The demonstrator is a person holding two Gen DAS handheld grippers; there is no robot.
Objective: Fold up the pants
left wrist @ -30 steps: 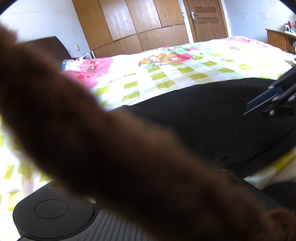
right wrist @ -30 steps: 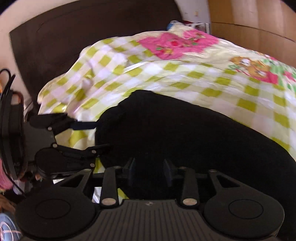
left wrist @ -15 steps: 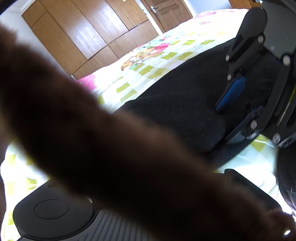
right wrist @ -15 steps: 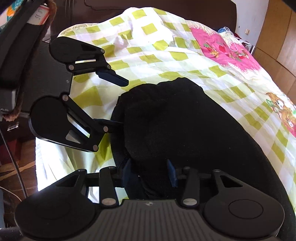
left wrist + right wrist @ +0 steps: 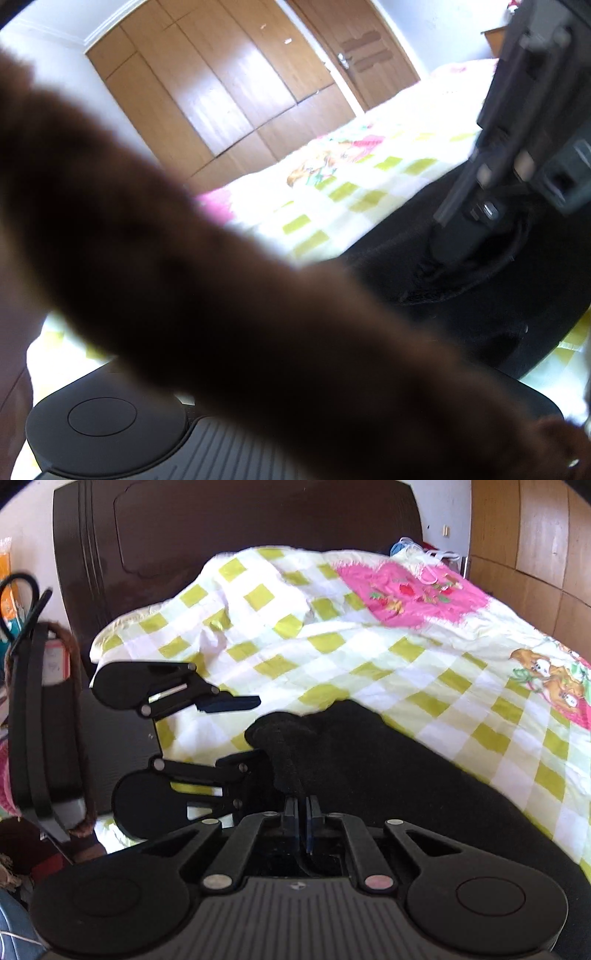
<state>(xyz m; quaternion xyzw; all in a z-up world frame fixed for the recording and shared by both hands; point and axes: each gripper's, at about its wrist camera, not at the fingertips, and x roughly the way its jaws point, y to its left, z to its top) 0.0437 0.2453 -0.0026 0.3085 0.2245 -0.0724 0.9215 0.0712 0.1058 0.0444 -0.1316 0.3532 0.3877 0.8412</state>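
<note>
Black pants [image 5: 388, 775] lie on a yellow-checked quilt [image 5: 369, 646]. In the right wrist view my right gripper [image 5: 300, 808] is shut on a raised ridge of the pants' near edge. My left gripper [image 5: 255, 731] stands open just left of it, its blue upper pad [image 5: 229, 703] over the quilt and its lower finger against the pants' end. In the left wrist view a blurred brown fuzzy strap [image 5: 221, 295] covers the left gripper's own fingers. There the right gripper [image 5: 465, 229] presses into the pants [image 5: 461, 325].
A dark wooden headboard [image 5: 258, 517] stands behind the quilt. A wooden wardrobe [image 5: 221, 92] and a door [image 5: 369, 55] line the far wall. Clutter with black scissors [image 5: 18, 590] sits off the bed's left side.
My right gripper's fingers have closed on the pants' edge and bunched it up. The left gripper has come in close beside the pants' end and stays open.
</note>
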